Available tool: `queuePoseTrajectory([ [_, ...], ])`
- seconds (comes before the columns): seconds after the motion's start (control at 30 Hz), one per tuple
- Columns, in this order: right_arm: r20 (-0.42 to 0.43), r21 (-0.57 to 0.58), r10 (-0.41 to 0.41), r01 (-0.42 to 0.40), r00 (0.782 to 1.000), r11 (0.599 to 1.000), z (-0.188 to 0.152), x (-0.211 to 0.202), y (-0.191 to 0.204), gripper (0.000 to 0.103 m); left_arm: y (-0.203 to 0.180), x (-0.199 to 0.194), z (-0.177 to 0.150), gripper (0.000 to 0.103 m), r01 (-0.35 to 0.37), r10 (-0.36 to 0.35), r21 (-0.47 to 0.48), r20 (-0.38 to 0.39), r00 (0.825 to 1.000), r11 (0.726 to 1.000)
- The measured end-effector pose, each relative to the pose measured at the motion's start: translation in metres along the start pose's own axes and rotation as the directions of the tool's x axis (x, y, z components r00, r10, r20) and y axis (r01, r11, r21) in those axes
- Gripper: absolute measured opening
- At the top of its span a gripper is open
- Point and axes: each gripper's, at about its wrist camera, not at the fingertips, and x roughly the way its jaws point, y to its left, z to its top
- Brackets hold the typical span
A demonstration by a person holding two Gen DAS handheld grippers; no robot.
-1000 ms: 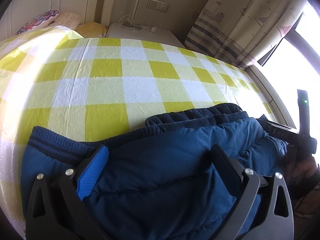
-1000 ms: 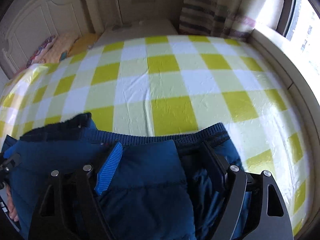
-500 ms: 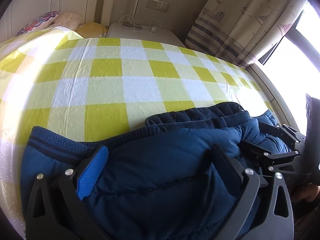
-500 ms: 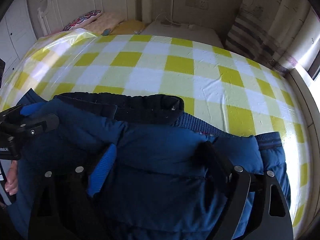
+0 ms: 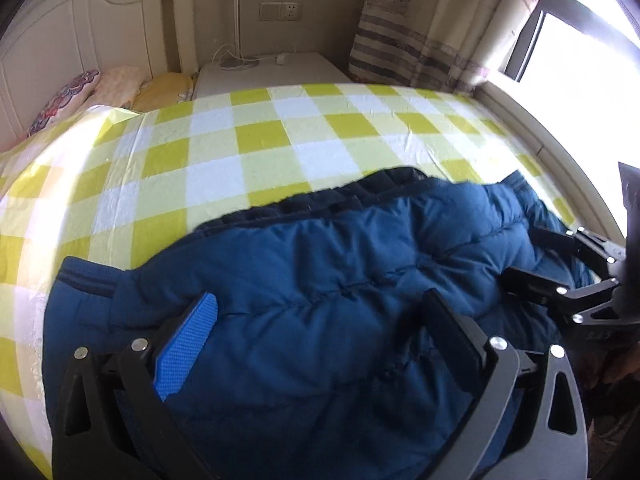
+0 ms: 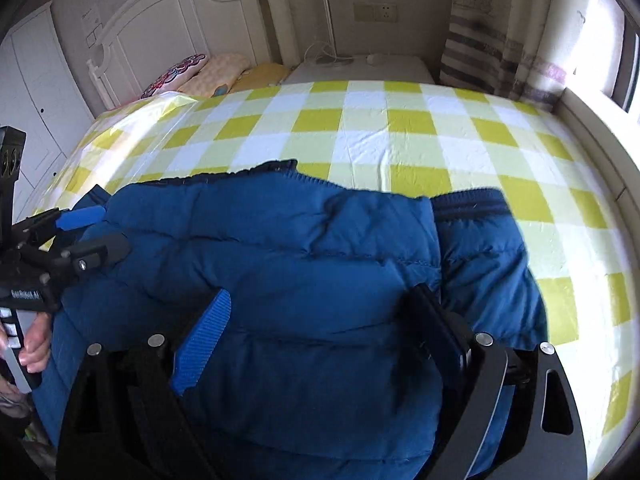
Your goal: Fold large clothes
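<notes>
1. Left wrist view: I see the left gripper (image 5: 316, 336) with jaws spread wide, the blue padded jacket (image 5: 340, 280) lying between and beneath its fingers; no pad presses on the fabric. The jacket rests at the near edge of the bed (image 5: 260, 148), which is covered in yellow check. The right gripper (image 5: 536, 264) stands over the jacket's right end, toward the window-side edge.

2. Right wrist view: my right gripper (image 6: 324, 320) has just been opening and now stands wide, the jacket (image 6: 300, 260) bunched between its fingers, ungripped. The left gripper (image 6: 92, 232) hangs open over the jacket's left end.
</notes>
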Motion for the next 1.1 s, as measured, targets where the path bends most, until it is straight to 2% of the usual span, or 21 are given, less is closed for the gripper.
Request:
queuePoseTrajectory([
  [0.03, 0.0, 0.003, 0.011, -0.011, 1.0, 1.0, 0.0, 0.002, 0.0, 0.094, -0.005, 0.01, -0.003, 0.101, -0.038, 0.038, 0.023, -0.019, 0.999, 0.999],
  [0.17, 0.01, 0.003, -0.013, 0.013, 1.0, 1.0, -0.002, -0.004, 0.003, 0.094, 0.009, 0.011, -0.007, 0.101, 0.01, -0.01, -0.024, -0.018, 1.0, 1.0],
  [0.23, 0.059, 0.01, -0.039, 0.039, 0.997, 0.999, -0.014, -0.026, 0.003, 0.094, 0.021, -0.004, -0.013, 0.101, -0.031, 0.031, -0.052, -0.005, 1.0, 0.998],
  [0.33, 0.088, 0.036, -0.024, 0.021, 0.996, 0.999, -0.037, -0.047, -0.005, 0.094, 0.058, -0.036, -0.037, 0.101, -0.143, 0.152, -0.154, 0.053, 0.987, 0.978],
  [0.37, 0.082, 0.045, -0.031, 0.027, 0.996, 0.999, -0.043, -0.048, -0.01, 0.095, 0.073, -0.042, -0.05, 0.101, -0.216, 0.229, -0.185, 0.056, 0.972, 0.959],
  [0.4, 0.079, 0.05, -0.032, 0.028, 0.996, 0.998, -0.049, -0.047, -0.013, 0.095, 0.083, -0.042, -0.056, 0.101, -0.255, 0.27, -0.203, 0.051, 0.961, 0.945],
  [0.43, 0.083, 0.048, -0.018, 0.014, 0.996, 0.999, -0.053, -0.046, -0.016, 0.095, 0.097, -0.039, -0.064, 0.101, -0.264, 0.28, -0.235, 0.04, 0.959, 0.936],
  [0.47, 0.089, 0.045, -0.002, -0.002, 0.996, 0.999, -0.055, -0.044, -0.017, 0.095, 0.116, -0.037, -0.073, 0.101, -0.173, 0.196, -0.316, 0.044, 0.98, 0.933],
  [0.5, 0.09, 0.051, 0.007, -0.011, 0.996, 0.999, -0.055, -0.042, -0.019, 0.096, 0.126, -0.038, -0.076, 0.101, -0.125, 0.157, -0.365, 0.06, 0.986, 0.922],
  [0.57, 0.091, 0.055, 0.008, -0.014, 0.996, 0.998, -0.054, -0.039, -0.02, 0.096, 0.131, -0.041, -0.076, 0.1, -0.126, 0.167, -0.395, 0.07, 0.984, 0.91],
  [0.67, 0.095, 0.055, 0.006, -0.011, 0.995, 0.998, -0.054, -0.039, -0.02, 0.096, 0.12, -0.038, -0.073, 0.1, -0.204, 0.235, -0.343, 0.051, 0.971, 0.917],
  [0.73, 0.11, 0.066, -0.036, 0.029, 0.993, 0.997, -0.055, -0.048, -0.018, 0.094, 0.114, -0.041, -0.071, 0.1, -0.241, 0.27, -0.328, 0.045, 0.962, 0.913],
  [0.77, 0.127, 0.06, -0.068, 0.061, 0.99, 0.996, -0.055, -0.055, -0.013, 0.094, 0.109, -0.048, -0.069, 0.1, -0.281, 0.314, -0.319, 0.053, 0.948, 0.905],
  [0.8, 0.149, 0.033, -0.062, 0.057, 0.987, 0.998, -0.053, -0.063, -0.004, 0.094, 0.1, -0.053, -0.067, 0.1, -0.292, 0.33, -0.309, 0.077, 0.941, 0.905],
  [0.87, 0.169, -0.031, -0.014, 0.02, 0.985, 0.999, -0.048, -0.071, 0.019, 0.094, 0.075, -0.068, -0.063, 0.1, -0.236, 0.281, -0.262, 0.149, 0.948, 0.936],
  [0.9, 0.174, -0.087, 0.002, 0.014, 0.985, 0.996, -0.045, -0.074, 0.037, 0.094, 0.056, -0.072, -0.059, 0.1, -0.2, 0.239, -0.216, 0.171, 0.956, 0.956],
  [0.97, 0.167, -0.185, 0.013, 0.018, 0.986, 0.983, -0.044, -0.071, 0.069, 0.094, 0.022, -0.069, -0.052, 0.1, -0.166, 0.187, -0.122, 0.19, 0.964, 0.979],
  [1.03, 0.101, -0.269, -0.027, 0.053, 0.995, 0.962, -0.047, -0.05, 0.096, 0.094, -0.003, -0.054, -0.049, 0.1, -0.168, 0.173, -0.045, 0.17, 0.97, 0.985],
  [1.07, 0.07, -0.296, -0.071, 0.089, 0.995, 0.951, -0.051, -0.035, 0.102, 0.094, -0.014, -0.036, -0.049, 0.101, -0.205, 0.202, 0.009, 0.124, 0.971, 0.979],
  [1.1, 0.064, -0.286, -0.069, 0.084, 0.996, 0.955, -0.052, -0.027, 0.1, 0.094, -0.016, -0.026, -0.052, 0.101, -0.228, 0.225, 0.014, 0.101, 0.969, 0.974],
])
